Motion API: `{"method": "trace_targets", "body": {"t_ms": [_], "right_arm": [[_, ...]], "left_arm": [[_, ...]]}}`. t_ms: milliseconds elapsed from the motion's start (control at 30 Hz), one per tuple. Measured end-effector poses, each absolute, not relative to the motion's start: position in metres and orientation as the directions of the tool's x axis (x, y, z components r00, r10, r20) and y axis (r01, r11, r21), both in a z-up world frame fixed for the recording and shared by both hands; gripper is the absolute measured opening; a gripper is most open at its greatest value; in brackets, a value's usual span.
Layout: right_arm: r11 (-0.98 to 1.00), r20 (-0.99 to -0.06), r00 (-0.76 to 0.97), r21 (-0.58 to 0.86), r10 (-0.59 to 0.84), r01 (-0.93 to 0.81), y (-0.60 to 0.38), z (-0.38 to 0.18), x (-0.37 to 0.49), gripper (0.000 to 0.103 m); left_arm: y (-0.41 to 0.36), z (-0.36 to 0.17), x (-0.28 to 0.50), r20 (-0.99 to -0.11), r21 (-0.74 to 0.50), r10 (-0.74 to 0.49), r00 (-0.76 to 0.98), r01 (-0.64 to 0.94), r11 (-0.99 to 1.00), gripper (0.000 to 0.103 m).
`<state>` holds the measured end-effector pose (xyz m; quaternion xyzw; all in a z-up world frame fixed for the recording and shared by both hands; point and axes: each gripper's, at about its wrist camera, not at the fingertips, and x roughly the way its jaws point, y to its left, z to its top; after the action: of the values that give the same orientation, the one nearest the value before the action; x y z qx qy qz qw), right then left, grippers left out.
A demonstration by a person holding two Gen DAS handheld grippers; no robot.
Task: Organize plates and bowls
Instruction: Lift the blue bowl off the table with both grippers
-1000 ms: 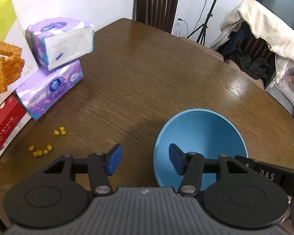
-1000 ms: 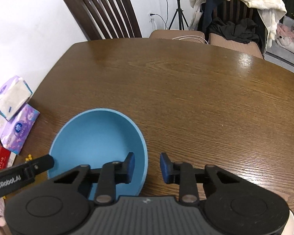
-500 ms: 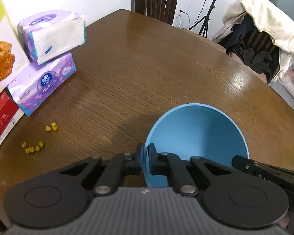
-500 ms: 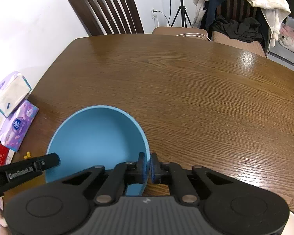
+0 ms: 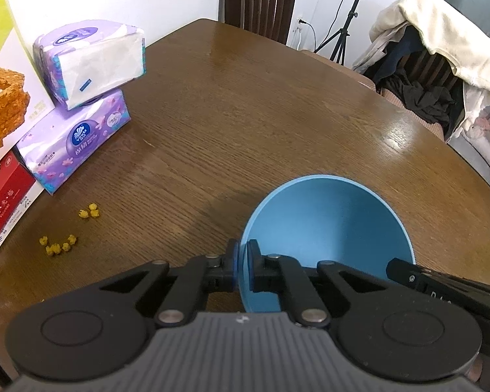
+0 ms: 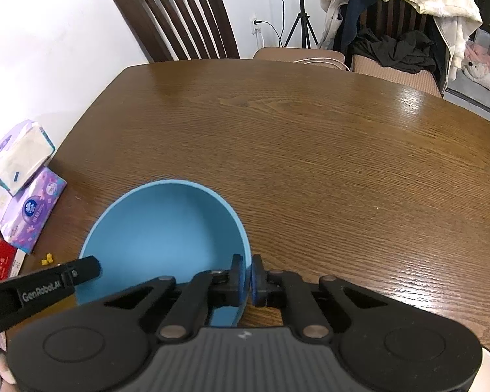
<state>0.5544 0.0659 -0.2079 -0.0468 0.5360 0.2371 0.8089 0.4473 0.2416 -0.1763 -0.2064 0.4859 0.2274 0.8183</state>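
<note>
The left gripper (image 5: 242, 263) jaws clamp the blue bowl (image 5: 326, 228) rim.

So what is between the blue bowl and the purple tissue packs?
Left wrist view: bare wooden table and yellow crumbs between blue bowl and purple tissue packs.

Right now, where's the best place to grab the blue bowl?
By its thin rim, coming from above at the near edge. The blue bowl sits upright and open, so one finger fits inside the wall, one outside, as the left gripper and right gripper do on opposite sides.
</note>
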Motion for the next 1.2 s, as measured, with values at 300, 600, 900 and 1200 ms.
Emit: {"method": "trace_targets", "body": {"t_ms": [300, 600, 900, 1200], "right_arm": [[0.885, -0.883, 0.329, 0.173, 0.334, -0.433, 0.062, -0.200, 0.548, 0.005], [0.887, -0.874, 0.348, 0.173, 0.339, -0.429, 0.056, -0.189, 0.536, 0.005], [0.885, -0.866, 0.358, 0.178, 0.348, -0.430, 0.053, -0.180, 0.514, 0.005], [0.883, -0.859, 0.368, 0.180, 0.356, -0.434, 0.050, -0.171, 0.486, 0.005]], "left_arm": [[0.238, -0.167, 0.439, -0.880, -0.126, 0.170, 0.443, -0.563, 0.817, 0.007], [0.233, -0.154, 0.423, -0.867, -0.133, 0.173, 0.467, -0.551, 0.824, 0.007], [0.230, -0.139, 0.399, -0.854, -0.141, 0.178, 0.489, -0.547, 0.825, 0.007], [0.230, -0.128, 0.371, -0.845, -0.152, 0.175, 0.505, -0.541, 0.827, 0.007]]}}
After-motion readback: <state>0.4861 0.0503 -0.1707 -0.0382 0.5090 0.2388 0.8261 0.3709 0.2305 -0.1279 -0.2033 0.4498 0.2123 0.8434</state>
